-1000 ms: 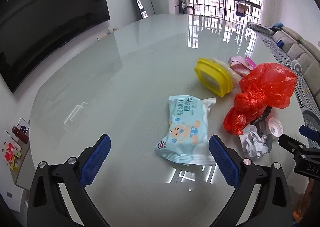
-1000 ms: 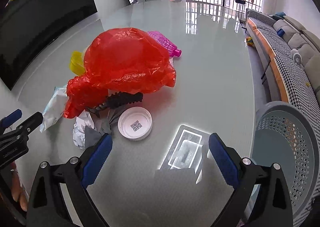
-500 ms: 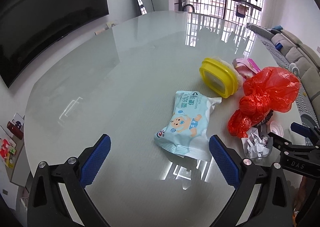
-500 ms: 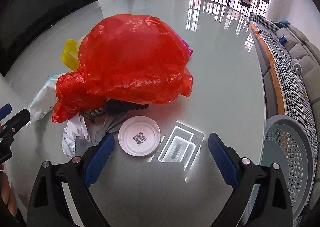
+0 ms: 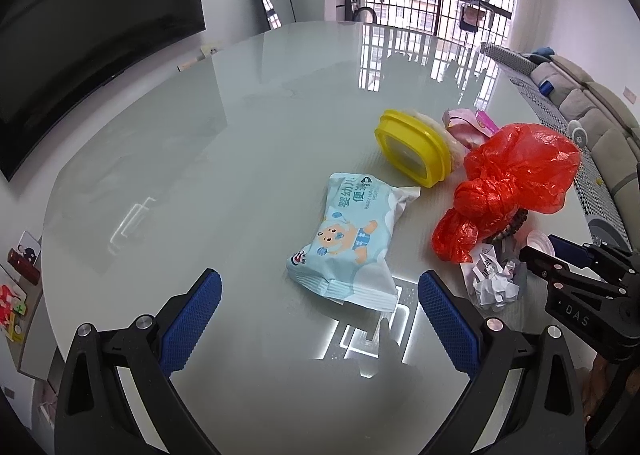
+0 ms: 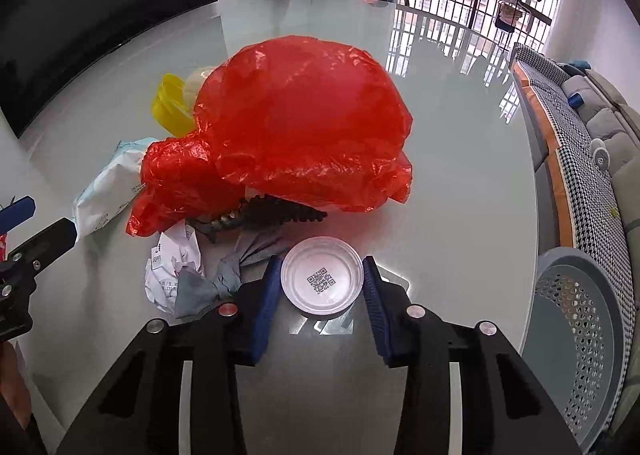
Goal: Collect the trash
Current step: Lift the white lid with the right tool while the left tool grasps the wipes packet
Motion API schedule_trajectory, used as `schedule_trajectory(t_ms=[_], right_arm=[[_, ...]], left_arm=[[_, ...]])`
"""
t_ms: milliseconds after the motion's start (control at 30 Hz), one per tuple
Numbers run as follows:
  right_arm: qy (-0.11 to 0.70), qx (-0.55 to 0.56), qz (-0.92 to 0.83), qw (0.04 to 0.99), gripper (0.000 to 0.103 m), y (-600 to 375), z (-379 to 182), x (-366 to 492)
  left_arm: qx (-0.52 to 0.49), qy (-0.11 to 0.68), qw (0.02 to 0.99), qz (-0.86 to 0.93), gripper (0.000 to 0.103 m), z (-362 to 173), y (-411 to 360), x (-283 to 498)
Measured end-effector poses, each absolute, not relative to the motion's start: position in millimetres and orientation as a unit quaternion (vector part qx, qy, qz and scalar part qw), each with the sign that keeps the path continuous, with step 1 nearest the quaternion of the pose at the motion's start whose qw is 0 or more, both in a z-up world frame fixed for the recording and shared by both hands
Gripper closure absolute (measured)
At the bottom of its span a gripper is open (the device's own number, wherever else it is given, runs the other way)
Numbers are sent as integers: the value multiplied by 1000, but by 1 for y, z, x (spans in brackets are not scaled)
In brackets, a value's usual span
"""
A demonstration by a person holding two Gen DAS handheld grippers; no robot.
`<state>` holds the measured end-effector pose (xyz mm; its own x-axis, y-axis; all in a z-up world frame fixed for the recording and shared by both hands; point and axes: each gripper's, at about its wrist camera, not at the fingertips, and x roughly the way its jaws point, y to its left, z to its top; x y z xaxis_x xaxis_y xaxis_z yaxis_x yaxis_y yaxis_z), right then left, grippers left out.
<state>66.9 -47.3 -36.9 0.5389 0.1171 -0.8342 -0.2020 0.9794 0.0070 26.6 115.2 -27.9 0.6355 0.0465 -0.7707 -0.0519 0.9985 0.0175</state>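
Observation:
A white round lid with a QR code (image 6: 322,281) lies on the glass table (image 6: 460,175). My right gripper (image 6: 320,271) has closed around it, a blue pad touching each side. A red plastic bag (image 6: 304,127) lies just beyond, also in the left wrist view (image 5: 516,183). Crumpled paper (image 6: 172,267) and a grey scrap (image 6: 208,287) lie left of the lid. My left gripper (image 5: 320,287) is open and empty, just short of a light blue wipes pack (image 5: 348,243).
A yellow-lidded container (image 5: 412,153) and a pink wrapper (image 5: 468,127) sit behind the bag. A dark comb-like item (image 6: 280,211) pokes out under the bag. A grey perforated bin (image 6: 576,331) stands off the table's right edge. A sofa (image 6: 600,127) is beyond.
My right gripper moved forward and closed its jaws around the white lid. My left gripper drew back slightly and stayed open.

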Motion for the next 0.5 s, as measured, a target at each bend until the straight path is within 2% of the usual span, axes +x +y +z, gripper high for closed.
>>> schedule_trajectory(t_ms=[500], right_arm=[[457, 35, 57, 887, 64, -94, -20, 19]], left_arm=[[-2, 447, 895, 0, 6, -34, 122, 58]])
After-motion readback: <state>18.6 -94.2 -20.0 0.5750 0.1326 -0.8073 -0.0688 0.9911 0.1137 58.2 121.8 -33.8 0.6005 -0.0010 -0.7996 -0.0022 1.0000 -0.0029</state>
